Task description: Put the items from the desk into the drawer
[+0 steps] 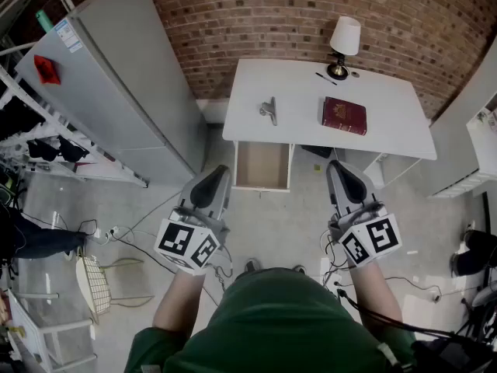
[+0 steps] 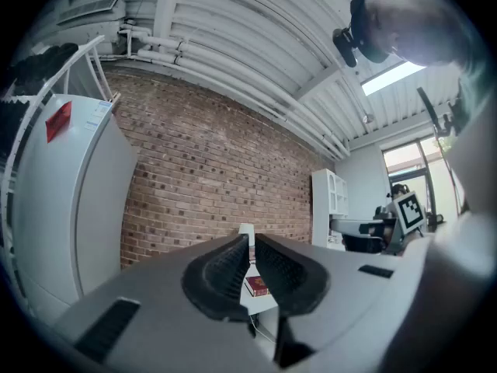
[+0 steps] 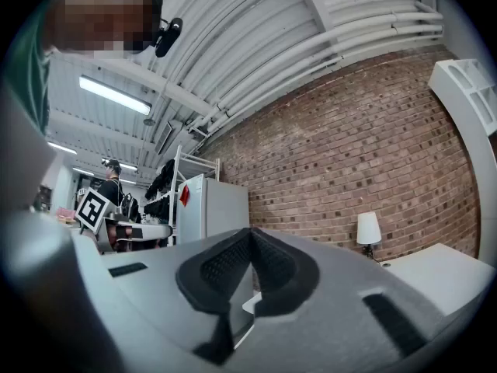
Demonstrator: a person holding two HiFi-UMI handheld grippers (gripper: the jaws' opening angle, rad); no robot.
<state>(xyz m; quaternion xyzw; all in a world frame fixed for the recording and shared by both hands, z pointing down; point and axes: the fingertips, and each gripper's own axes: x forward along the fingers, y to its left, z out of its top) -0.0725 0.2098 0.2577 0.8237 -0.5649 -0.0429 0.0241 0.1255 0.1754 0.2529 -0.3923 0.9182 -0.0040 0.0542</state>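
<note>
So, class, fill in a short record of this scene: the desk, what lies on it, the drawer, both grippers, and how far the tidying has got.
desk: white rectangular desk, against the brick wall
on desk: dark red hardback book; small silver metal object; thin black pen; white-shaded table lamp
drawer: pulled-out drawer under the desk's left end, open, nothing visible inside
left gripper: jaws together, empty, short of the desk
right gripper: jaws together, empty, short of the desk
progress: no item in the drawer yet
</note>
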